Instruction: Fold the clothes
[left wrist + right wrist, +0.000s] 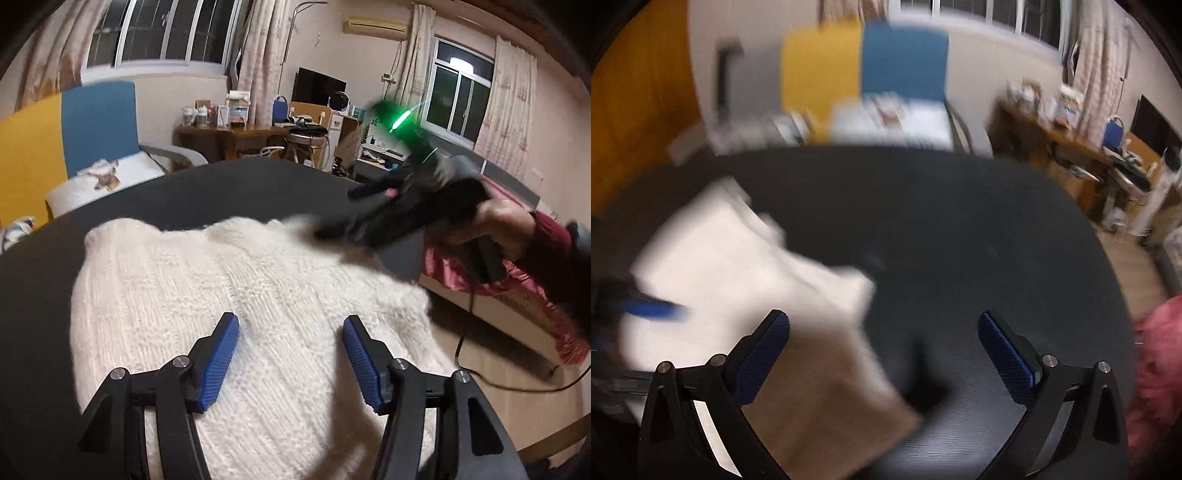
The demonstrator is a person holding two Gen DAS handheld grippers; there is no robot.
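Note:
A white knitted sweater (pixel 236 280) lies folded on the dark table (pixel 229 184). My left gripper (pixel 291 330) hovers just above its near part, jaws open, blue pads apart with only knit below them. My right gripper (pixel 338 212), blurred and held by a hand in a red sleeve (pixel 509 221), is over the sweater's far right edge. In the right wrist view the right gripper (pixel 882 332) stands wide open with nothing in it, over the sweater's (pixel 738 258) right edge and the bare table (pixel 979 229). A blue finger (pixel 653 311) of the left gripper shows at the left.
A blue and yellow chair (pixel 98 122) with a cushion stands behind the table. A cluttered wooden desk (pixel 236 134) is further back. A bed with a pink cover (pixel 517 280) runs along the right, and a black cable (pixel 517 386) crosses the wooden floor.

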